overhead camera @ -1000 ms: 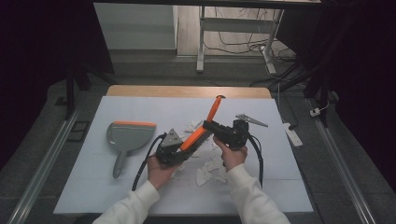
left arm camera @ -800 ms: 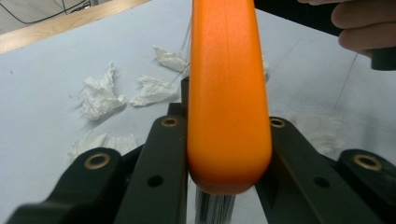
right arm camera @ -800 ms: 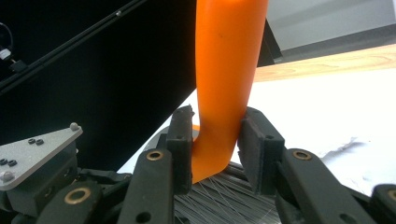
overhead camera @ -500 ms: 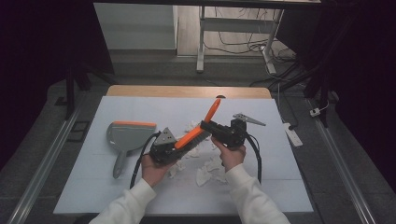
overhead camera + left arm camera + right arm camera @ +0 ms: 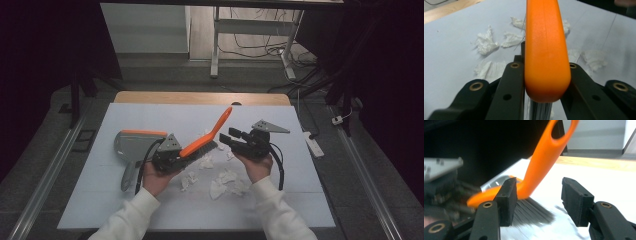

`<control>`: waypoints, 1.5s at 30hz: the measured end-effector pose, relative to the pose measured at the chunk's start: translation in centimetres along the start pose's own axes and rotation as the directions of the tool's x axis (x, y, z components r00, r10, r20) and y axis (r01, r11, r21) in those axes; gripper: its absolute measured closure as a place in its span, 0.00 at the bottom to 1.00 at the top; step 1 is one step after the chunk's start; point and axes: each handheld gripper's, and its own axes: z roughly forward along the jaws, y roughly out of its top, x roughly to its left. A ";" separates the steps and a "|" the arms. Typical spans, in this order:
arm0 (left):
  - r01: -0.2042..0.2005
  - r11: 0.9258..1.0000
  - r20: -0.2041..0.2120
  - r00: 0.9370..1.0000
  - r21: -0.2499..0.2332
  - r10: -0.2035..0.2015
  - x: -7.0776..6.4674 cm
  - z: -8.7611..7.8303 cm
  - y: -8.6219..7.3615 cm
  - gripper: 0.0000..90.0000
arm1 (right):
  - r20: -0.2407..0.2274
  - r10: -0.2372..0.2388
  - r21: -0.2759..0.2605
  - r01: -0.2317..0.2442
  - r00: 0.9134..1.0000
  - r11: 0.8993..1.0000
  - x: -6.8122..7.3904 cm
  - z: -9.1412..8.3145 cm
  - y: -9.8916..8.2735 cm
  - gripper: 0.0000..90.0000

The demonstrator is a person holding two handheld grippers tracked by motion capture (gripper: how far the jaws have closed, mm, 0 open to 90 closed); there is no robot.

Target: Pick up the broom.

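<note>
Left tool (image 5: 176, 156) clamped on the brush (image 5: 206, 139); right tool (image 5: 234, 140) just let go, jaws apart beside the brush bristles, paper scraps (image 5: 225, 181) below.

Table (image 5: 280, 200) carries a pale blue-white sheet; a bare wooden strip (image 5: 200, 97) shows along its far edge. Grey dustpan with orange rim (image 5: 134, 145) lies flat on the sheet at left, handle toward the near side. Crumpled white paper scraps (image 5: 225, 180) lie scattered mid-sheet, some just beside each other, others apart; a small dark spot (image 5: 236, 104) sits at the far edge.
</note>
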 end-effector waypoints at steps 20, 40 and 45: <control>-0.136 0.976 0.151 0.982 0.170 0.110 0.7 0.4 2.7 0.88 | -0.147 -0.395 0.319 0.421 0.907 0.849 1.6 -2.1 4.2 0.46; -0.290 0.909 0.288 0.936 0.299 0.204 -0.3 3.4 5.5 0.88 | -0.325 -0.447 0.518 0.552 0.833 0.653 1.0 2.5 3.0 0.45; -0.300 0.906 0.318 0.926 0.298 0.203 -0.3 3.6 5.7 0.88 | -0.358 -0.452 0.571 0.575 0.817 0.587 0.6 3.0 1.9 0.54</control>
